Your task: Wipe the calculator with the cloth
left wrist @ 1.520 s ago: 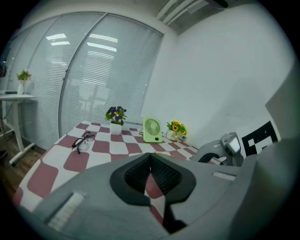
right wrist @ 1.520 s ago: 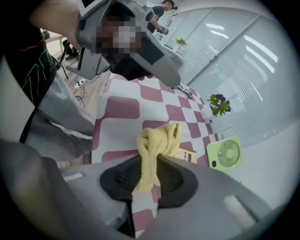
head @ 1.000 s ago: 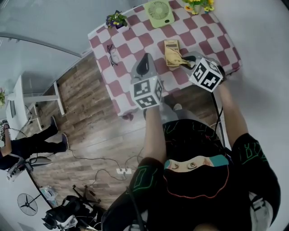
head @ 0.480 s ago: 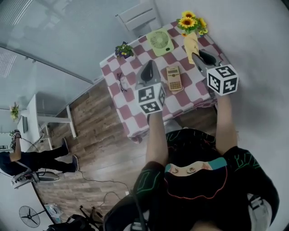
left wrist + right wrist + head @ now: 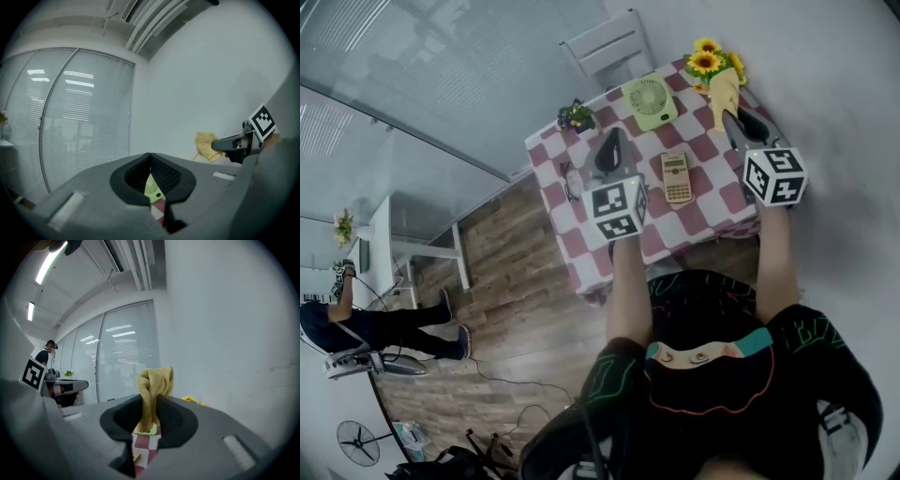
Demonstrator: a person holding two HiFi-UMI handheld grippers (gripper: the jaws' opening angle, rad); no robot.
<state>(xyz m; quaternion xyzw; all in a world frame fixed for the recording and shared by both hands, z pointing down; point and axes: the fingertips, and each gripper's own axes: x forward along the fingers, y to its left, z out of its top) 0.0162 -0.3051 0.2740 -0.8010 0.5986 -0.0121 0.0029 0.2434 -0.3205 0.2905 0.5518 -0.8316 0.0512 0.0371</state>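
The tan calculator lies flat on the red-and-white checked table, uncovered. My right gripper is raised over the table's right side, shut on the yellow cloth, which bunches up past the jaw tips. In the right gripper view the cloth is pinched between the jaws of that gripper. My left gripper hovers left of the calculator. Its tips meet with nothing between them in the left gripper view. That view also shows the cloth held in the right gripper.
A green desk fan, sunflowers and a small potted plant stand along the table's far side. Glasses lie at its left edge. A white chair stands behind the table. A person stands far left.
The cloth lay on the calculator a second ago; now my right gripper holds it up, to the calculator's right. Both grippers have risen, and the head view has pulled back.
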